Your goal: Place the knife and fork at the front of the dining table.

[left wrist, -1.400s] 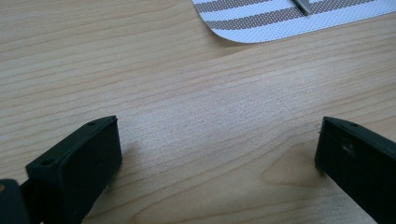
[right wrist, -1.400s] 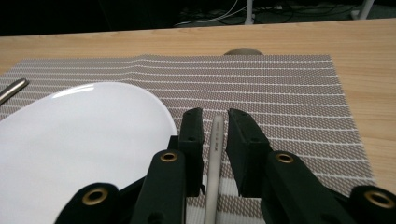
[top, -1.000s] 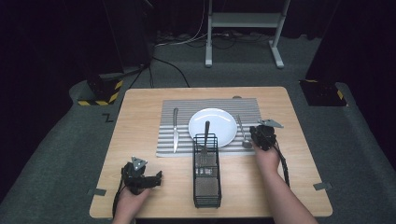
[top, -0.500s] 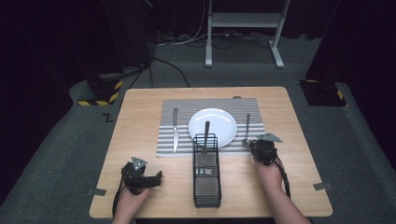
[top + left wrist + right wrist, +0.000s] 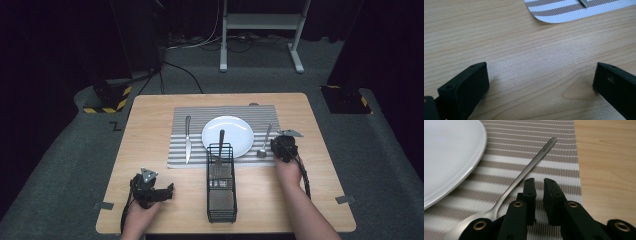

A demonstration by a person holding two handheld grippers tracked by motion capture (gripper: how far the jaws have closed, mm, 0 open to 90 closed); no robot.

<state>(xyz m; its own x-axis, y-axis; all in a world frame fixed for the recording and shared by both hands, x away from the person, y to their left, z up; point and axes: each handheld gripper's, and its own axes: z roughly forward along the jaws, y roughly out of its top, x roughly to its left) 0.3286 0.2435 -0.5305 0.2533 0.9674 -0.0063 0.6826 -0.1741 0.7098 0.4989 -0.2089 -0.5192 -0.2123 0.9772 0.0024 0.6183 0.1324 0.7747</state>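
My right gripper [image 5: 539, 181] stands nearly closed, empty, beside the slim steel spoon [image 5: 524, 173]; the high view adds my left gripper [image 5: 167, 192], spread wide.

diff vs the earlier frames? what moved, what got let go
The right gripper has drawn back toward the person and then come forward again beside the spoon, which now lies bare on the striped placemat right of the plate. Its jaws stand almost shut with nothing between them, the spoon to their left. Left gripper, knife, wire caddy: unmoved.
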